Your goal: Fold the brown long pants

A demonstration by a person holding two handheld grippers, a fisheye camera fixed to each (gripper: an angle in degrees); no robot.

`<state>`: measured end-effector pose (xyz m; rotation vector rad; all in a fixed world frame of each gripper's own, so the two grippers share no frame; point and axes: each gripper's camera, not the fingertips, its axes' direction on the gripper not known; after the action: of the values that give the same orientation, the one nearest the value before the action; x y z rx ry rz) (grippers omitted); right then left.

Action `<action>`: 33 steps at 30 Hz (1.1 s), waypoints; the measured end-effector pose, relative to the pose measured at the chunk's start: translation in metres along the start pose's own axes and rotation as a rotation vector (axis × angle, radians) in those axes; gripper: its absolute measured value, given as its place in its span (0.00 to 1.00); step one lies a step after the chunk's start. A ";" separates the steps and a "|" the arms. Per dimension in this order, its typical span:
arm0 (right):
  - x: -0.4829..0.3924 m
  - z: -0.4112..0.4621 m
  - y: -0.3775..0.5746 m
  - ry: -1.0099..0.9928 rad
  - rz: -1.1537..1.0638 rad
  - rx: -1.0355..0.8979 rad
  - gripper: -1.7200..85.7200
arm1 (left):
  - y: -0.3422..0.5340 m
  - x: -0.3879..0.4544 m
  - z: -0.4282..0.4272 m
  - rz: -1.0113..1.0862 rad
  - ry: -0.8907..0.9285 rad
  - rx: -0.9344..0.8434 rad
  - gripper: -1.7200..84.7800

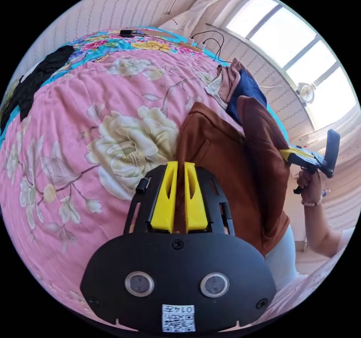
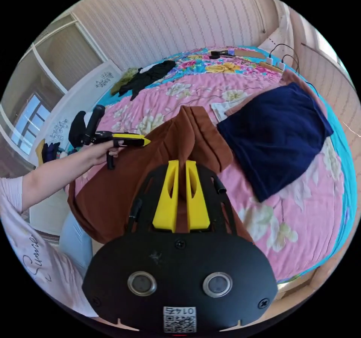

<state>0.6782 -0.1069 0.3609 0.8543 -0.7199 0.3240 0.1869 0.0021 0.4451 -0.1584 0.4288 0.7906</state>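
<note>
1. Left hand-held gripper: jaws nearly together, pinching a fold of the brown pants.
2. Right hand-held gripper: jaws likewise clamped on a raised ridge of the same cloth.
3. Pants held up between the two over the near edge of the bed, part draped on the pink flowered cover, part hanging off toward the person.
4. For a clean fold, best to pull both grips apart until the cloth is taut, match the edges, then lower flat onto open cover.
5. Around, left to right in the right gripper view: black clothes far across the bed, cables by the wall, a navy garment just beside the pants.
6. Likely obstacle: that navy garment crowding the landing space.
</note>
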 end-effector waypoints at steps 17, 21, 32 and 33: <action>0.111 -0.120 0.163 -0.119 0.456 0.147 0.17 | 0.084 0.138 -0.084 0.326 -0.039 0.145 0.11; 0.120 -0.084 0.135 -0.086 0.451 0.092 0.22 | 0.098 0.217 -0.047 0.685 -0.220 0.035 0.15; 0.090 -0.065 0.152 -0.155 0.406 0.160 0.05 | 0.084 0.230 -0.028 0.677 -0.190 -0.052 0.03; 0.082 -0.070 0.156 -0.166 0.398 0.181 0.04 | 0.088 0.230 -0.050 0.661 -0.167 -0.019 0.02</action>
<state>0.6860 0.0437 0.4754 0.9138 -1.0288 0.6878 0.2512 0.1993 0.3027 0.0395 0.3140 1.4464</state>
